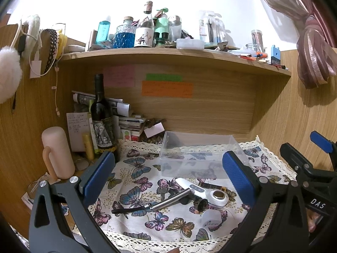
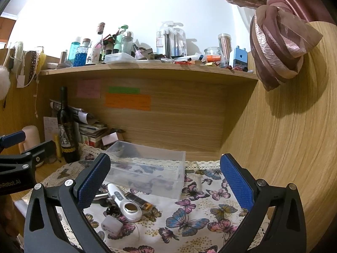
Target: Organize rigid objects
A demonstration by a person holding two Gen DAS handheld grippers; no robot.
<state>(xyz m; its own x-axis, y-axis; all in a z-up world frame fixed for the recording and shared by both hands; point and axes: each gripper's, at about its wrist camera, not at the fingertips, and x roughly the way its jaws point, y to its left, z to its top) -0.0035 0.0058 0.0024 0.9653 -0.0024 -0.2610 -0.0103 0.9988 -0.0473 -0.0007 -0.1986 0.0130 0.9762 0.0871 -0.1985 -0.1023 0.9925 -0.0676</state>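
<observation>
A clear plastic box [image 1: 200, 154] [image 2: 147, 172] stands on the butterfly cloth [image 1: 134, 189] [image 2: 189, 221]. In front of it lie a white handheld device [image 1: 208, 193] [image 2: 126, 202], a silver pen-like tool with a black tip [image 1: 160, 203], a dark striped lighter [image 1: 212, 186] [image 2: 139, 201], a small dark round jar [image 1: 201, 204] [image 2: 113, 210] and a small white case [image 1: 211, 217] [image 2: 111, 225]. My left gripper [image 1: 168, 179] is open above these items. My right gripper [image 2: 166, 183] is open, to their right.
A wine bottle [image 1: 103, 118] [image 2: 67, 130], a pink mug [image 1: 56, 154] and stacked papers [image 1: 126, 122] stand at the back left. A cluttered shelf [image 1: 168, 52] [image 2: 147, 67] hangs overhead. A wooden wall [image 2: 284, 147] closes the right side.
</observation>
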